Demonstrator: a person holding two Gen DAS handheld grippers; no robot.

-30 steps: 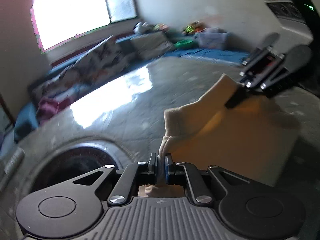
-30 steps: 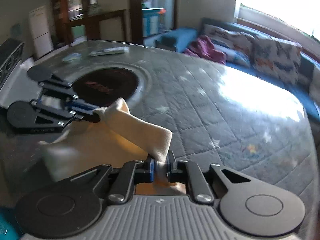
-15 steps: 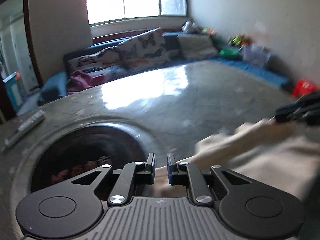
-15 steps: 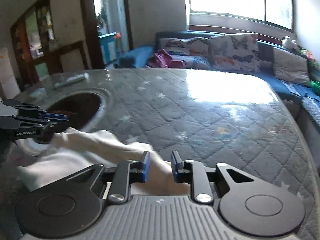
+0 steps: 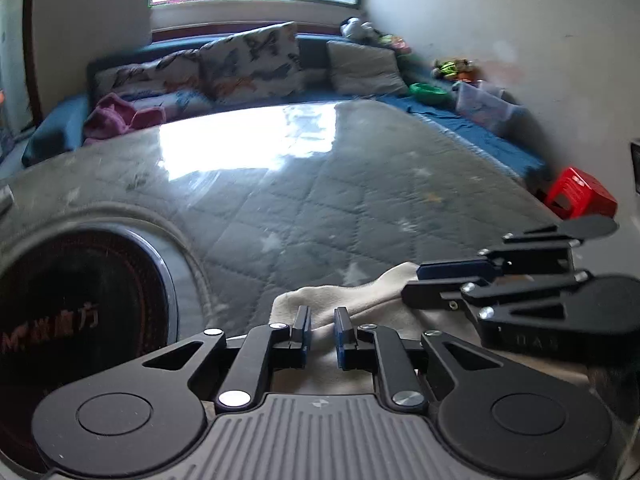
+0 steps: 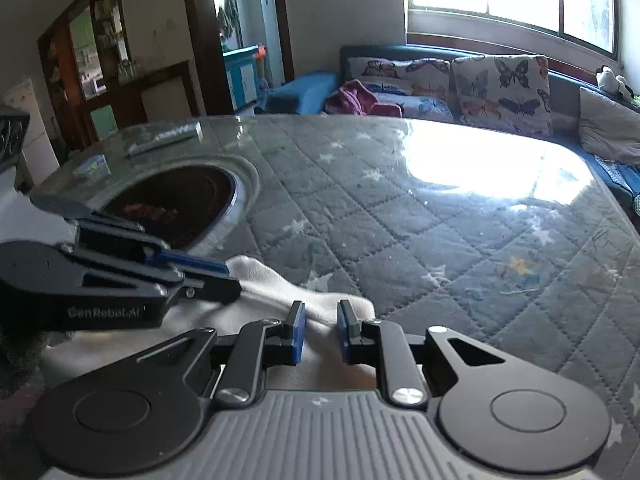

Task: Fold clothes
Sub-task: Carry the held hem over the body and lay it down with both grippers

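A cream garment [image 5: 360, 300] lies folded on the quilted grey table cover [image 5: 320, 208], its far edge a soft roll. My left gripper [image 5: 321, 320] rests low over the garment's left end, jaws a little apart, with cloth lying under and between the pads but not pinched. The right gripper [image 5: 412, 284] comes in from the right, its tips at the same fold. In the right wrist view the right gripper [image 6: 320, 316] is open slightly, the garment [image 6: 280, 280] running between its pads, and the left gripper [image 6: 232, 276] touches the roll's other end.
A round dark inset [image 5: 80, 312] sits in the table at the left, close to the garment. A remote [image 6: 164, 140] and a small packet lie beyond it. A sofa with butterfly cushions [image 6: 500, 80] lines the far side; a red stool [image 5: 576, 196] stands at the right.
Both grippers came down with the lifted cloth edge and laid it on the garment. Their jaws, shut on the cloth a second ago, now stand apart.
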